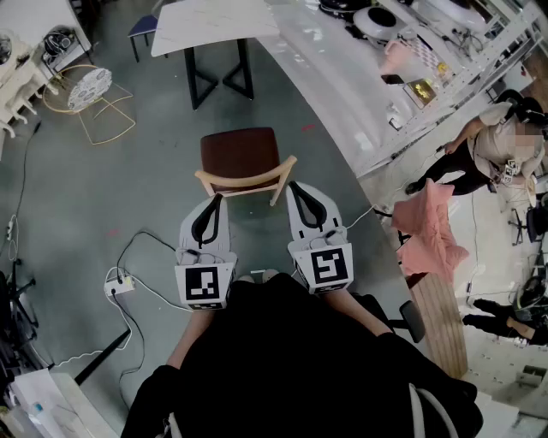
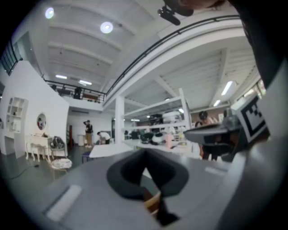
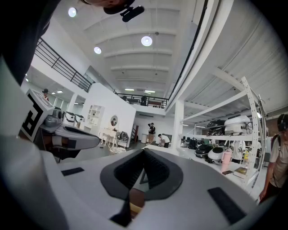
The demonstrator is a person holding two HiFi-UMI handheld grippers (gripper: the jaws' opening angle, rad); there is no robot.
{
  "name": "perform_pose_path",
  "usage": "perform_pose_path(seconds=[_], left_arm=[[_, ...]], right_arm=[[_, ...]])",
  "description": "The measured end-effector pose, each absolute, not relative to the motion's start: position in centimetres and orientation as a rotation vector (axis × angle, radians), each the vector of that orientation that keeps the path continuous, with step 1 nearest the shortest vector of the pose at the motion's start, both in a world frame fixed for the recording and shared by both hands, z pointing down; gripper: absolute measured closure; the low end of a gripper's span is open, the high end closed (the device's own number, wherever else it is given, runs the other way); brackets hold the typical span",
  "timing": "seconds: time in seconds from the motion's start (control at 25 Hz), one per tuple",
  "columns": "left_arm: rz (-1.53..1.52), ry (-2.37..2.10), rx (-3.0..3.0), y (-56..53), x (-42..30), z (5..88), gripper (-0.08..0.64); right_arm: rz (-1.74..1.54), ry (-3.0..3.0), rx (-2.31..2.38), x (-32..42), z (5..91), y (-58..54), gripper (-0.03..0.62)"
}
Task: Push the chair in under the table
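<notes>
Grey concrete floor, workshop. Chair (image 1: pixel 240 162) stands in the open with its seat toward the white-topped bench (image 1: pixel 214 26), well apart from it and not under it. Left tongs (image 1: pixel 216 198) and right tongs (image 1: pixel 295 186) are both closed and empty, tips right at the chair's wooden backrest, one near each end. Power strip (image 1: pixel 120 287) lies on the floor left of the chair, on the person's side.

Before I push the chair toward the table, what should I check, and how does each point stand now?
1. Jaws of left gripper and right gripper shut: ok.
2. Both tips at the backrest of the chair: ok; firm contact: cannot tell.
3. Seat faces the table: ok.
4. Floor between them free: ok.
5. Chair under the table: not ok, they stand apart.
</notes>
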State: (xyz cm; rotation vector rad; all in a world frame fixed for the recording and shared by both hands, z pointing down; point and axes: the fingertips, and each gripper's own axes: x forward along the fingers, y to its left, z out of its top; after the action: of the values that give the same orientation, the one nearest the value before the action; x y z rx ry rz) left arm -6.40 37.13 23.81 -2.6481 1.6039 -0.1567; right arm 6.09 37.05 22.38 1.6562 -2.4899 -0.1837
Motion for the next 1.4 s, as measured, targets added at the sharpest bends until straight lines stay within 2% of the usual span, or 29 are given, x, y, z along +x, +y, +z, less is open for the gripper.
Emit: perform_pose_path(seconds=[0.44, 0.8, 1.28, 1.4], left_arm=[[-0.143, 1.531, -2.680, 35.4, -7.5, 25.2, 0.551], [-0.170, 1.544, -2.670, 29.0, -6.4, 28.2, 0.551], [-0.415, 1.491, -2.668, 18.3, -4.7, 35.1, 0.546], [-0.483, 1.493, -2.684, 16.2, -4.6, 36.9, 0.513]], right_arm=[[-0.152, -2.502, 1.676, 5.2, 23.8, 35.5, 0.569], [-0.152, -2.503, 1.551, 6.8, 28.2, 29.2, 0.569], [-0.035, -2.500, 1.220, 7.6, 36.6, 18.4, 0.568], [-0.013, -2.492, 1.142, 8.1, 38.6, 16.5, 0.568]])
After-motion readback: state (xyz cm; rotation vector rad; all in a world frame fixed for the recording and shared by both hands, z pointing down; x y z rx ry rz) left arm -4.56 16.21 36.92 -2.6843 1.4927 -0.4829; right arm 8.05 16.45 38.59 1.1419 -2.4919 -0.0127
